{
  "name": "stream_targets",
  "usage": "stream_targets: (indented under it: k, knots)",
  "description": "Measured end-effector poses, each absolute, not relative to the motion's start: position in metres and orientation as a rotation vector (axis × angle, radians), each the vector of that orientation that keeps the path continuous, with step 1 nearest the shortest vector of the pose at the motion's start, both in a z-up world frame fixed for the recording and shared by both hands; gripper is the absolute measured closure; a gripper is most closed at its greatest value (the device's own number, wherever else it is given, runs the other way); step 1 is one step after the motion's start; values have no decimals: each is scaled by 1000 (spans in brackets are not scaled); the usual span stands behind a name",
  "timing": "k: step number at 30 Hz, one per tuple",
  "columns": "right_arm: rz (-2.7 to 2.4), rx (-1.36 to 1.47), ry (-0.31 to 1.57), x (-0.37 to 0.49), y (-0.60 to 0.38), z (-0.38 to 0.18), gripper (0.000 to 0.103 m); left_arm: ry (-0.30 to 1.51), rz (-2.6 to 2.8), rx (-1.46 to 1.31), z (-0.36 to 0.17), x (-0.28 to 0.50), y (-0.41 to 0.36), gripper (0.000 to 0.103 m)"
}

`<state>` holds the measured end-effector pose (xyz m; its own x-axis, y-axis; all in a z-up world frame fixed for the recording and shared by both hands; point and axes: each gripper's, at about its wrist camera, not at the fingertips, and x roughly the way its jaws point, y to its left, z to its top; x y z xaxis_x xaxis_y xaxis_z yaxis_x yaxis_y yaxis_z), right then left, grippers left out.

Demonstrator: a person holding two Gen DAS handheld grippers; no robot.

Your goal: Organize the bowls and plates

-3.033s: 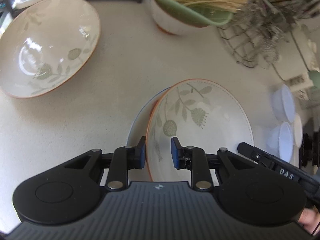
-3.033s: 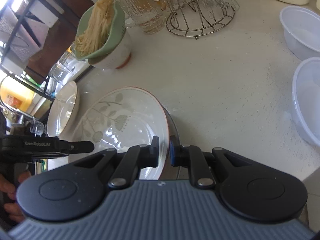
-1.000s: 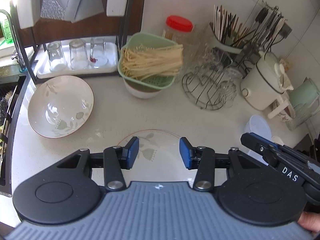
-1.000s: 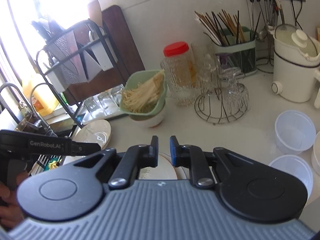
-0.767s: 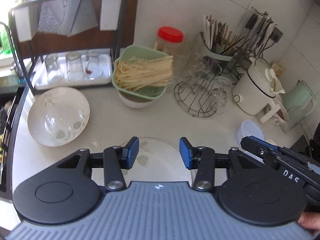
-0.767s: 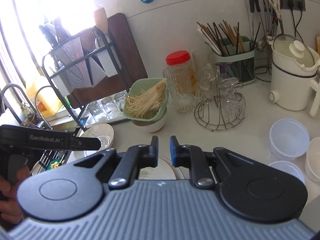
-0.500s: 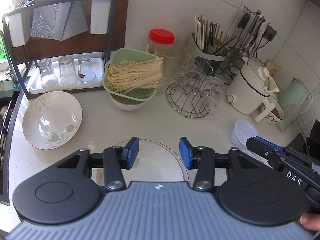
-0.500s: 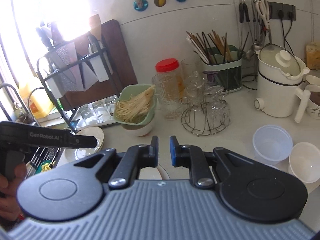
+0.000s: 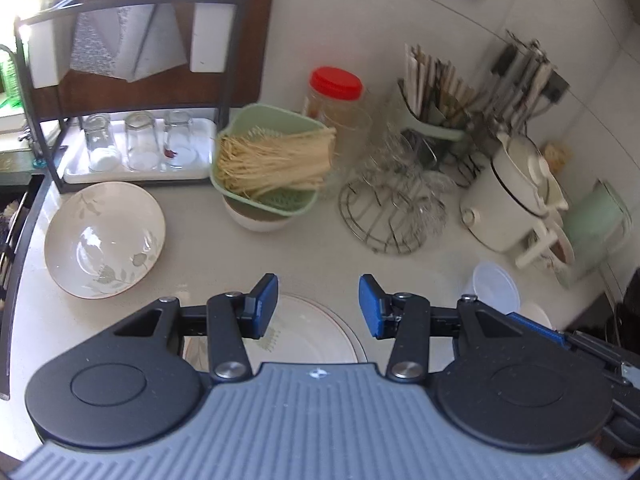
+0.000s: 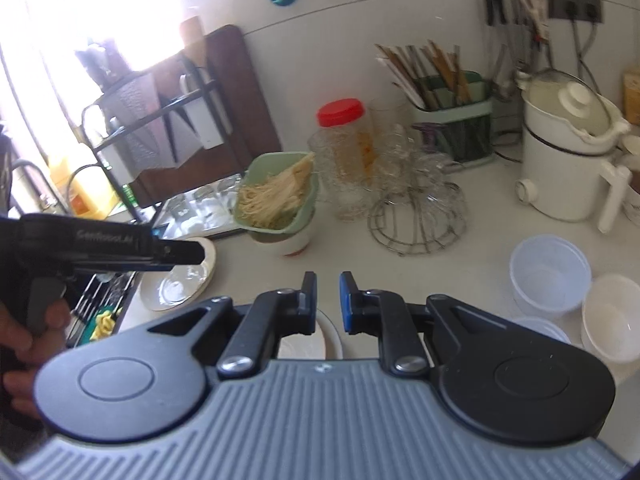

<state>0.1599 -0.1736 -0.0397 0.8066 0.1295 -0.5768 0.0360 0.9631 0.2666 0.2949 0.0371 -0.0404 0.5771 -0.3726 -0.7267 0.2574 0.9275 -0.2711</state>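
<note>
Below the left hand-held gripper (image 9: 316, 304), jaws spread wide and empty: plate (image 9: 304, 340) lying flat on the tabletop (image 9: 224, 260), glazed ceramic with a thin brown rim and leaf print. Left of it, apart: deep bowl (image 9: 104, 240) of matching glazed ware, tilted on its curved base. Judged separate for access to each rim. Right hand-held gripper (image 10: 328, 300): jaws narrow, nothing between them. Plastic tubs (image 10: 550, 276) grouped at right, translucent and round.
</note>
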Motion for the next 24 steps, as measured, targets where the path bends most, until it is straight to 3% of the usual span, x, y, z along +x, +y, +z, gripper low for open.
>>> stream_targets:
  k: [24]
  knots:
    - [364,178,779,267,-110,-81,87,869,-21,-245,-87,306,131,53]
